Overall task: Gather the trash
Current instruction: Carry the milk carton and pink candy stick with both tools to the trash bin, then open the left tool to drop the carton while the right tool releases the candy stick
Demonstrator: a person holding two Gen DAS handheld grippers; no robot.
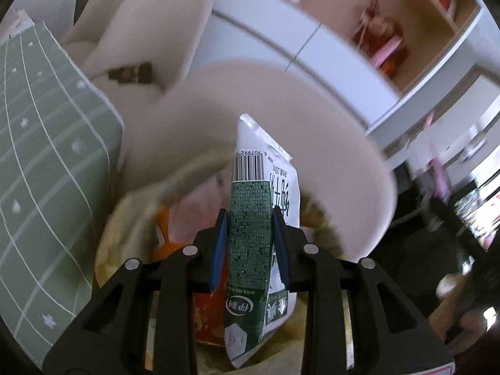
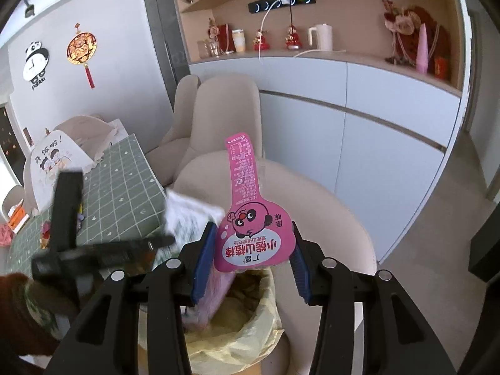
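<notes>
My left gripper point(image 1: 250, 218) is shut on a green and white milk carton point(image 1: 250, 237), held upright above a bin lined with a yellow bag point(image 1: 125, 218) that holds orange wrappers. My right gripper point(image 2: 253, 240) is shut on a pink snack wrapper point(image 2: 250, 234) with a cartoon face, held over the same yellow-bagged bin point(image 2: 250, 328). The left gripper with its carton point(image 2: 187, 222) shows blurred at the left of the right wrist view.
A table with a green grid cloth point(image 2: 125, 193) stands to the left of the bin. Beige chairs point(image 2: 228, 118) stand behind it. White cabinets point(image 2: 375, 125) with a cluttered shelf run along the back wall.
</notes>
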